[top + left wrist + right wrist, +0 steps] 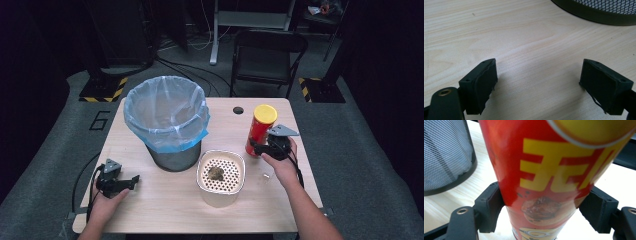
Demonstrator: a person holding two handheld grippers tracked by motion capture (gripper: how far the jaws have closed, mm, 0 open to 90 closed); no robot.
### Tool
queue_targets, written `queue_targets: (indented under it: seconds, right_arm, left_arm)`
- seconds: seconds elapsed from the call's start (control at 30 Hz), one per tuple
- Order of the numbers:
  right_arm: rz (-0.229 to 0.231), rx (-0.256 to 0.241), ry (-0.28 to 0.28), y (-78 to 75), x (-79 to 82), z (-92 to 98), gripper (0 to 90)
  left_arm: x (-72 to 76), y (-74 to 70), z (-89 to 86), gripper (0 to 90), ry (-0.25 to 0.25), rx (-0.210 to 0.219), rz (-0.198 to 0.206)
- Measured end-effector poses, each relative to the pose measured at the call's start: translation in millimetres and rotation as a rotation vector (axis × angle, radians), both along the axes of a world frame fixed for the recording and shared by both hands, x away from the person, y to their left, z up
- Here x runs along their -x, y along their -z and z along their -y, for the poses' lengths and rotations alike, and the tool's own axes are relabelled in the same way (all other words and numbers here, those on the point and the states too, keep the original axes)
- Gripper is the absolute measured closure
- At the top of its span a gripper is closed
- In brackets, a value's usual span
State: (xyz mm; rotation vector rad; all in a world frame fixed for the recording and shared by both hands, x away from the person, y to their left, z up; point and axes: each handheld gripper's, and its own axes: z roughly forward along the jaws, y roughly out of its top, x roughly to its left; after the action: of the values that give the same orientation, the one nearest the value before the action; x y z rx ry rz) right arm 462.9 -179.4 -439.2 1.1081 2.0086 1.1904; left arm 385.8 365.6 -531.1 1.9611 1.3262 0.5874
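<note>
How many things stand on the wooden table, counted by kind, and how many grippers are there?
Black mesh waste bin with blue plastic liner: 1
Red cylindrical snack can with yellow lid: 1
Cream square container with perforated top: 1
Black two-jaw grippers: 2, the left gripper and the right gripper
Total: 5

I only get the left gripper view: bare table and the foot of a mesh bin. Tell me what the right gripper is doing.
Observer: The right gripper has its jaws either side of a red can, low on its body; whether they are squeezing it, I cannot tell.
Operator: Say where the can stands.
Observer: Upright on the table, right of the bin, which has a blue bag liner.
Operator: Report what lies between the left gripper and the can.
Observer: A white box with a perforated top and a brown lump on it.
</note>
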Motion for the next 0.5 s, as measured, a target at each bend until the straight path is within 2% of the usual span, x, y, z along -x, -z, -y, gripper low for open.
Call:
queue_targets:
  seconds: [0.3, 0.4, 0.43, 0.47, 0.5]
  right_arm:
    - [-0.011, -0.008, -0.026, -22.6, 2.2, -0.9, 24.2]
    - [-0.024, -0.022, -0.035, -38.2, 4.0, 0.8, 24.2]
    - [-0.024, -0.022, -0.035, -38.2, 4.0, 0.8, 24.2]
    - [-0.026, -0.022, -0.044, -47.2, 5.4, 1.0, 24.2]
    - [-0.026, -0.022, -0.044, -47.2, 5.4, 1.0, 24.2]
  left_arm:
    - [0.0, 0.0, 0.0, 13.8, 0.0, 0.001, 0.0]
    - [0.0, 0.0, 0.0, 13.8, 0.0, 0.0, 0.0]
    - [0.0, 0.0, 0.0, 13.8, 0.0, 0.0, 0.0]
    - [0.0, 0.0, 0.0, 13.8, 0.0, 0.0, 0.0]
    - [0.0, 0.0, 0.0, 13.8, 0.0, 0.0, 0.0]
